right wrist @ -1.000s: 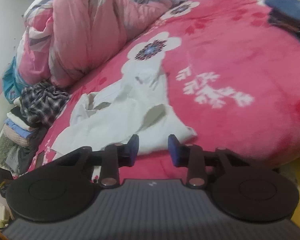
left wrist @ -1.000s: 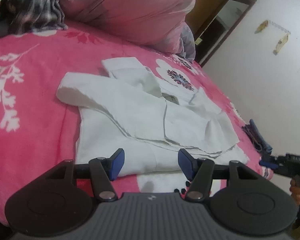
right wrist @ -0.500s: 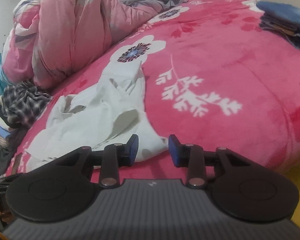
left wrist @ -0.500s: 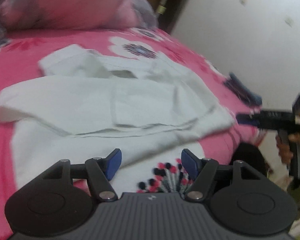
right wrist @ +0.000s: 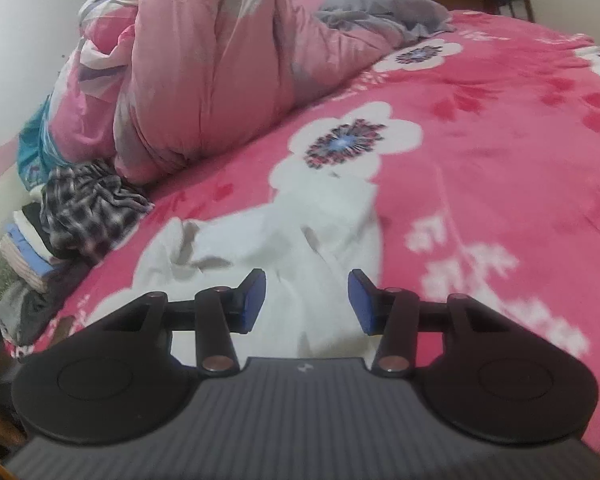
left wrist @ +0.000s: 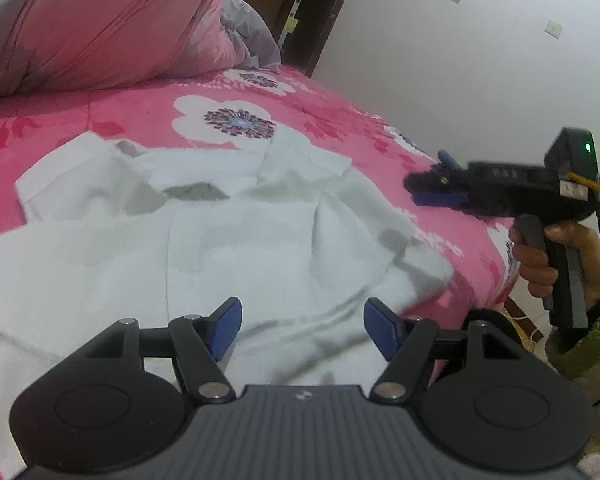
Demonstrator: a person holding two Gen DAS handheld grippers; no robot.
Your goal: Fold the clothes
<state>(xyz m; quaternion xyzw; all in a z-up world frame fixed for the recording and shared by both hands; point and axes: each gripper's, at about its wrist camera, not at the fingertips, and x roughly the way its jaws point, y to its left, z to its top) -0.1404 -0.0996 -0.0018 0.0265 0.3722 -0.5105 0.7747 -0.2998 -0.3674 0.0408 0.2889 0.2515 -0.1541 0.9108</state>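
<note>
Cloth comes first here: the white shirt (left wrist: 228, 248) lies partly folded on the pink flowered bedspread (left wrist: 148, 112), and both tools hover at its near hem.

Nearest to that hem, the left gripper (left wrist: 302, 322) has its jaws spread wide with nothing between them. To fold well, I would bring it down on the hem's loose edge and bite a single layer, not the bunched creases beside it.

Toward the shirt's right corner, the right gripper (right wrist: 307, 300) has its jaws opening, also empty; in the left view it (left wrist: 434, 184) hangs above the bedspread just off the shirt. It should take the matching corner, so both ends lift together and the fold stays square.

Farther up the shirt, the collar and tucked sleeves look uneven; a slow lift would likely keep them in place.

Beyond the shirt sits the heaped pink duvet (right wrist: 204, 72).
</note>
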